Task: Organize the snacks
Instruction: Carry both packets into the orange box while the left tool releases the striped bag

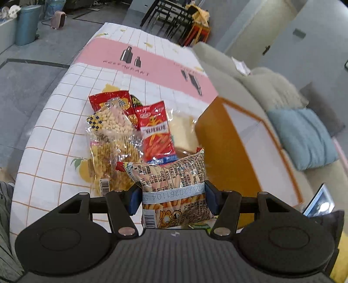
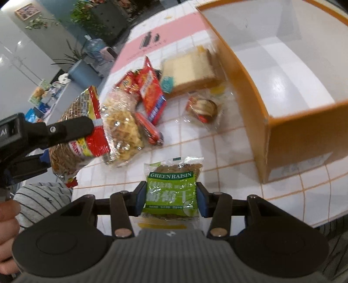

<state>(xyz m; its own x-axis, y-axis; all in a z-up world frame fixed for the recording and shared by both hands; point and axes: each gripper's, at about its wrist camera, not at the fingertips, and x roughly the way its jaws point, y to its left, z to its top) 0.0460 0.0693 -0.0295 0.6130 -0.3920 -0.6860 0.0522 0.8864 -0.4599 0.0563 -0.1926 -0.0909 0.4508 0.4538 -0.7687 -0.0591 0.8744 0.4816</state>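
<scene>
My left gripper (image 1: 173, 197) is shut on a bag of stick snacks (image 1: 171, 174) and holds it above the table; the same bag (image 2: 76, 130) shows at the left of the right wrist view. My right gripper (image 2: 170, 197) is shut on a green raisin packet (image 2: 173, 189) near the table's front edge. An open orange box (image 2: 267, 139) with a white inside stands to the right. A pile of snacks lies on the table: a red spicy-strip pack (image 1: 157, 132), a peanut bag (image 1: 113, 122), a bread slice pack (image 2: 189, 71), a small wrapped cake (image 2: 204, 108).
The table has a white grid cloth with a pink band (image 1: 152, 61). A beige sofa with a blue cushion (image 1: 304, 137) lies to the right. Chairs (image 1: 171, 17) stand beyond the table's far end. A sausage (image 2: 148, 128) lies by the pile.
</scene>
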